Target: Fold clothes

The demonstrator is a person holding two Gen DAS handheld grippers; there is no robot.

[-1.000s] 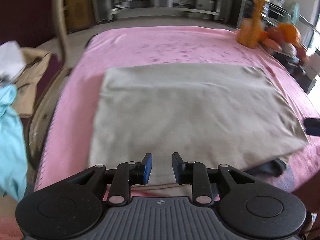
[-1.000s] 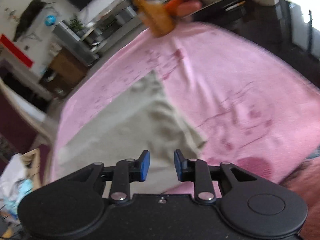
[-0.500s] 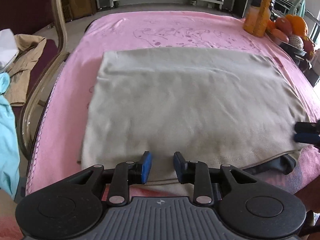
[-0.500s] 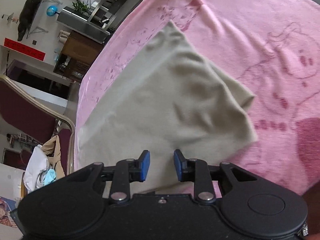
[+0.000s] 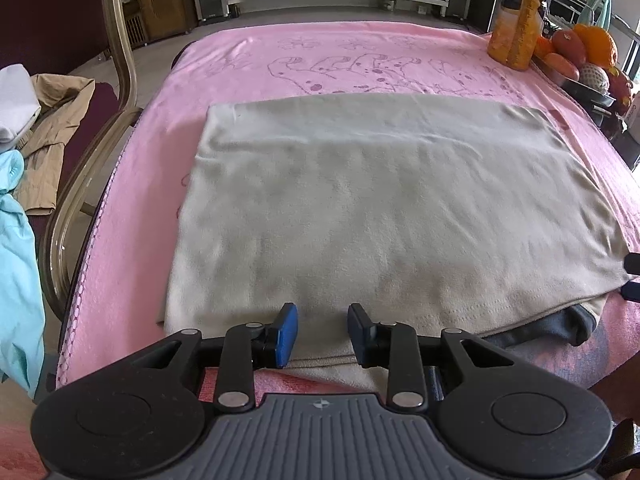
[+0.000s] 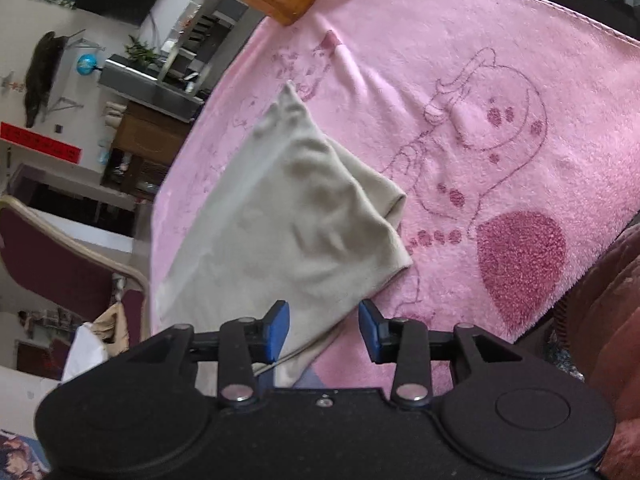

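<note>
Left wrist view: beige garment (image 5: pixel 384 208) lies flat, folded to rectangle on pink blanket (image 5: pixel 132 240). Step, as judged: folded layer set down, hems being let go. Left gripper (image 5: pixel 322 334) over near hem, jaws partly apart, pads not pressing cloth.

Right wrist view: right gripper (image 6: pixel 324 330) at garment's near right corner, jaws just opened wider, cloth edge between them, unpinched. Next move likely calls for fresh grip on one side for cross fold.

The right gripper (image 5: pixel 632 276) is showing only its fingertips at the left view's edge. A dark garment (image 5: pixel 560 326), perhaps a collar, is lying mostly hidden under the beige shirt (image 5: pixel 384 208).
</note>
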